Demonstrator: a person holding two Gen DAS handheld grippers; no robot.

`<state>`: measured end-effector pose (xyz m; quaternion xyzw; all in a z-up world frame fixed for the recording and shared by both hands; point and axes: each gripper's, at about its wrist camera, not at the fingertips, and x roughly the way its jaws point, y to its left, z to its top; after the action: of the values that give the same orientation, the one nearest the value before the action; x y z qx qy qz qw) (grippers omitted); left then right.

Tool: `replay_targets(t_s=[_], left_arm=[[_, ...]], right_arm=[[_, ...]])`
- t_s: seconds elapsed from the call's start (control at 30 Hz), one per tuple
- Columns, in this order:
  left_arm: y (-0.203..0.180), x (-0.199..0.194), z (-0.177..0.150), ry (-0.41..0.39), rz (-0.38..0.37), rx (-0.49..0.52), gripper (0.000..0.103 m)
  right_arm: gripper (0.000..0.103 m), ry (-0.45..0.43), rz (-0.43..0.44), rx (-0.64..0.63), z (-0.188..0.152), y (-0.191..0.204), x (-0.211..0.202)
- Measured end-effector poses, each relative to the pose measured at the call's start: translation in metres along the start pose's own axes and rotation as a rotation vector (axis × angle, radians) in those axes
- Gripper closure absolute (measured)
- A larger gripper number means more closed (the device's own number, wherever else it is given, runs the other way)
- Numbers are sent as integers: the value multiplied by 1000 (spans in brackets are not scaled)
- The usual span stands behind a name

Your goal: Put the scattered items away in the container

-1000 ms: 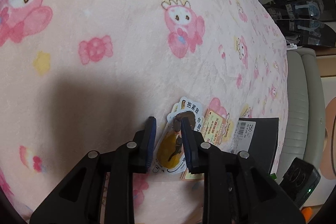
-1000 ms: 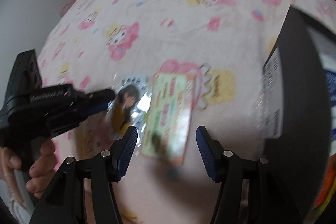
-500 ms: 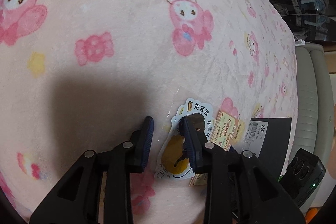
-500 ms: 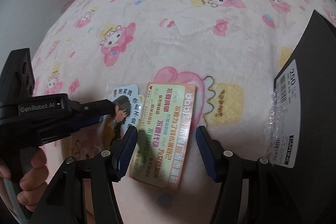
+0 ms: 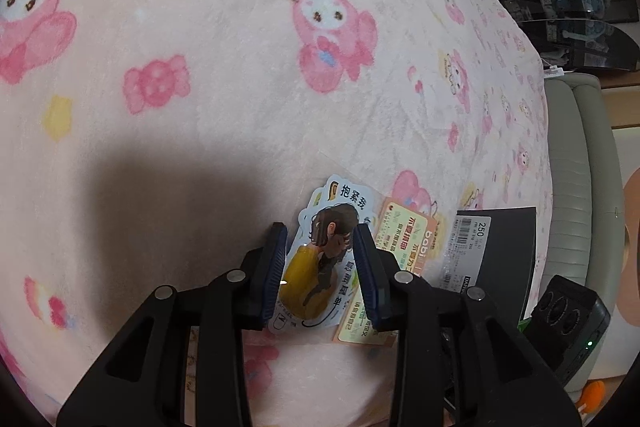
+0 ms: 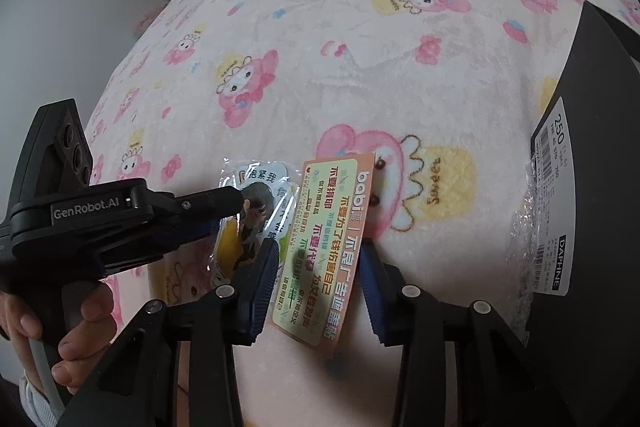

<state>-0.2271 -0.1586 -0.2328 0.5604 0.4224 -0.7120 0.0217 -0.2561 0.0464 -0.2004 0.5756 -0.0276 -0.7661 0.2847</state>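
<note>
Stickers first: a die-cut glossy sticker of a girl in a yellow top (image 5: 322,259) lies flat on the pink cartoon-print blanket (image 5: 208,39), between the parted fingers of the left gripper (image 5: 320,269). Just beside it, an orange-edged printed card (image 6: 324,247) sits between the right gripper (image 6: 318,287)'s parted fingers. Both pick-ups look in hand, neither closed yet. Next: pinch thin edges, then carry to the black box (image 6: 600,155).

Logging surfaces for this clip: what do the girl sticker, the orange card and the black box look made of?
Girl sticker: printed paper in a clear glossy sleeve, judging by the glare and crinkled film edge. Orange card: stiff, smooth cardstock, probably coated. Black box: matte cardboard, likely, with white paper labels and bubble wrap at its edge.
</note>
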Motion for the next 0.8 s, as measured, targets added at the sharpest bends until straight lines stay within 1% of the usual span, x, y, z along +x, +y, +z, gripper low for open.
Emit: replay_targets(t_s=[0.1, 0.23, 0.27, 0.33, 0.4, 0.43, 0.47, 0.53, 0.63, 0.73, 0.8], left_arm=[[7, 8, 2, 28, 5, -31, 70], [7, 7, 3, 36, -38, -32, 71], [7, 4, 3, 34, -42, -33, 74], [7, -3, 0, 26, -51, -44, 77], [12, -11, -3, 13, -54, -66, 80], [16, -15, -4, 9, -59, -82, 86], [20, -17, -6, 11, -74, -99, 89], [22, -20, -8, 9, -93, -110, 89], [16, -21, -8, -1, -94, -87, 89], [20, -15, -5, 10, -59, -81, 89], [33, -5, -4, 42, -52, -137, 89]], right_arm=[[66, 33, -9, 21, -5, -6, 10], [64, 38, -8, 17, -7, -8, 15], [65, 30, -8, 13, -7, -7, 13], [71, 3, -7, 9, -6, -6, 5], [76, -20, 16, 23, -5, -6, -5], [77, -29, 33, 29, -4, -6, -10], [77, -35, 52, 28, -3, -4, -14], [78, -36, 66, 16, -4, -1, -19], [78, -34, 74, 9, -6, 1, -18], [78, -15, 74, 7, -6, 2, -11], [77, 7, 44, 7, -7, -1, -4]])
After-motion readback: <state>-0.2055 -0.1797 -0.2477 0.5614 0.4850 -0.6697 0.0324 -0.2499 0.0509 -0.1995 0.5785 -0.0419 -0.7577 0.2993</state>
